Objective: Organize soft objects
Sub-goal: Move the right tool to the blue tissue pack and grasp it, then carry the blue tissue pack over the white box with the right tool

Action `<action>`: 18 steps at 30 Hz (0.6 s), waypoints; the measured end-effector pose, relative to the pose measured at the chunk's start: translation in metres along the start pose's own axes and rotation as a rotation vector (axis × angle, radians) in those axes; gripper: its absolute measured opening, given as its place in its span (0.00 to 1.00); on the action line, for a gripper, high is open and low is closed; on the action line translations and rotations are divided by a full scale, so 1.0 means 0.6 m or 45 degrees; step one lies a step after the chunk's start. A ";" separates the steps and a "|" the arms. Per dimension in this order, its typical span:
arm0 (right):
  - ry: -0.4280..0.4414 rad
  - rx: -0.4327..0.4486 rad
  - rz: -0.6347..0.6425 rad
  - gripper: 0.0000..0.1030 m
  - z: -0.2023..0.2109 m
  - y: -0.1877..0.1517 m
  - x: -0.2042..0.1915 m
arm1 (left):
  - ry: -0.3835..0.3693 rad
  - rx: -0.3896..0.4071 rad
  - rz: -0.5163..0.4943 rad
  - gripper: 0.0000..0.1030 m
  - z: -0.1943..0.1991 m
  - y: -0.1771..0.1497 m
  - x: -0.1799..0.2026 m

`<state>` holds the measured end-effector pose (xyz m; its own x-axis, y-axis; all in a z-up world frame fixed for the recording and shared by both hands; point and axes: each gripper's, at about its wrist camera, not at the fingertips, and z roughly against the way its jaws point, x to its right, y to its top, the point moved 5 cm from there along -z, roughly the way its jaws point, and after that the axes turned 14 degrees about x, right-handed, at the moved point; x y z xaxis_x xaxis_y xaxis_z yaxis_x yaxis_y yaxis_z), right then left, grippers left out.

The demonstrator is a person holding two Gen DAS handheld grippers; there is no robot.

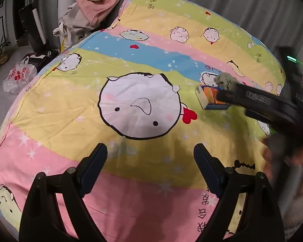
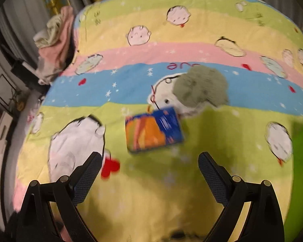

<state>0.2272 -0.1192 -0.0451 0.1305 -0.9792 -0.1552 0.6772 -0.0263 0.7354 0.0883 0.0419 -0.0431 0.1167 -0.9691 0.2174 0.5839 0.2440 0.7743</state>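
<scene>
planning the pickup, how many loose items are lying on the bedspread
2. A blue and orange box lies mid-bed, ahead of the right tongs. A grey-green fluffy cloth lies just beyond it, at the box's far corner. Others may be hidden outside both views.

Bedsheet (image 1: 111,64): horizontal stripes in pink, yellow, lime green & sky blue, w/ white stars, red hearts, and black-outlined white cartoon faces w/ dot eyes and pale pink cheeks. Box (image 2: 153,129): dark blue w/ orange/yellow graphic on top, white end panel; soft object (image 2: 202,86) just behind it is dull grey-green, fuzzy, no pattern. Both grippers (image 1: 150,161) (image 2: 150,169) are black w/ dark textured pads; clothes pile (image 1: 99,2) off the bed's far left corner is pink, pale green & cream; plastic bag (image 1: 18,78) is white w/ red print.
</scene>
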 end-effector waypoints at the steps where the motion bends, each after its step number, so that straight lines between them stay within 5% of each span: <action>1: -0.024 -0.004 0.007 0.94 -0.018 0.005 -0.003 | 0.003 -0.003 0.005 0.84 0.000 0.000 -0.003; 6: -0.074 -0.009 0.069 0.92 -0.063 0.009 -0.016 | -0.001 0.006 0.008 0.84 0.007 0.007 -0.008; 10: -0.113 -0.020 0.098 0.74 -0.071 0.000 -0.008 | 0.005 0.009 0.025 0.84 0.010 0.008 -0.011; 18: -0.051 -0.011 0.072 0.75 0.053 -0.059 0.011 | -0.014 0.002 0.030 0.84 0.015 0.003 -0.006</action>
<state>0.1812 -0.1312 -0.0509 0.1393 -0.9864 -0.0869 0.6757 0.0305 0.7365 0.0817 0.0459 -0.0373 0.1212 -0.9627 0.2419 0.5798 0.2664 0.7700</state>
